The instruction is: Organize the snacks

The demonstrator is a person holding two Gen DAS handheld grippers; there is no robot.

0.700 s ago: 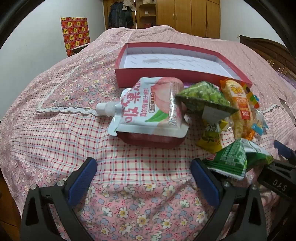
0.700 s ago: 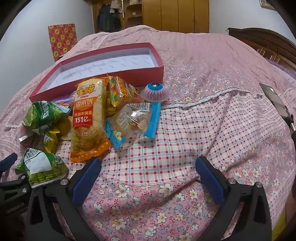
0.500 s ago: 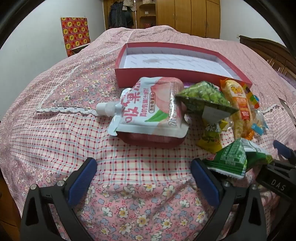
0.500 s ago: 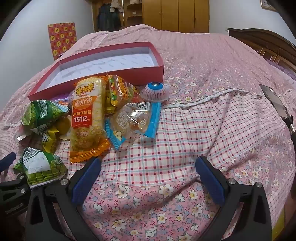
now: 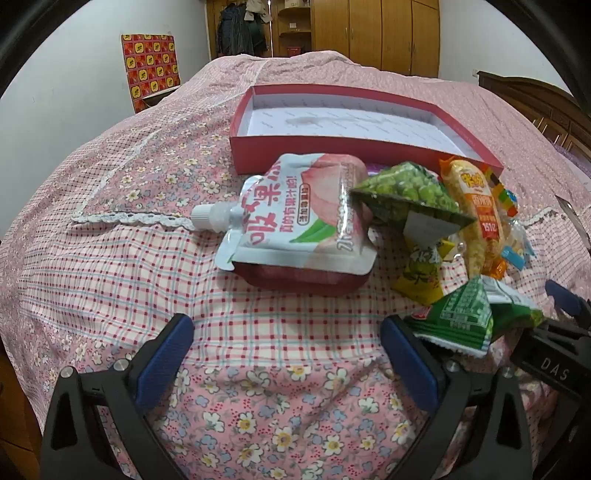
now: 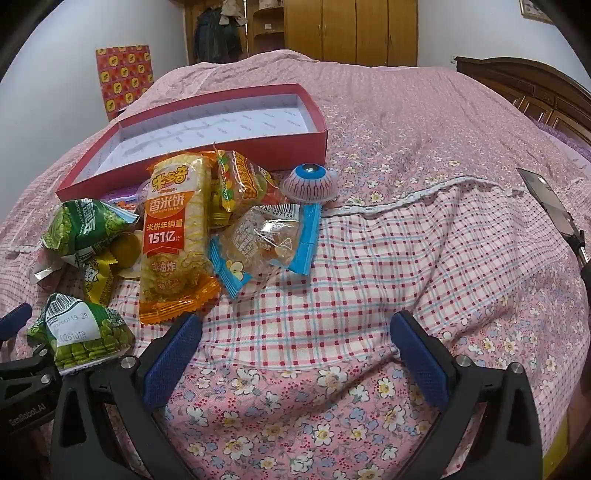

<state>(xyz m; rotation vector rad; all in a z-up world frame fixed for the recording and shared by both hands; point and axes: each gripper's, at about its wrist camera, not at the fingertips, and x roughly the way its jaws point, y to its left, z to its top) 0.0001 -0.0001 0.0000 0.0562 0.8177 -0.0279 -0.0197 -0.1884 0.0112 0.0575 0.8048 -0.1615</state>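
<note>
A pile of snacks lies on a pink bedspread in front of an empty red box (image 5: 347, 151) (image 6: 207, 122). In the left wrist view a peach drink pouch (image 5: 299, 218) lies ahead, with green pea packets (image 5: 410, 199) (image 5: 469, 317) and an orange rice cracker pack (image 5: 480, 206) to its right. My left gripper (image 5: 288, 343) is open and empty, short of the pouch. In the right wrist view the rice cracker pack (image 6: 177, 236), a clear cake packet (image 6: 266, 240) and an eyeball candy (image 6: 310, 182) lie ahead. My right gripper (image 6: 295, 343) is open and empty.
The bed runs far back to wooden wardrobes (image 6: 351, 33). A red patterned box (image 5: 151, 70) stands by the left wall. A wooden headboard (image 6: 524, 88) is at the right. Each gripper's body shows at the other view's edge (image 5: 554, 354).
The right gripper has moved slightly forward and down toward the snacks. The left gripper has hardly moved.
</note>
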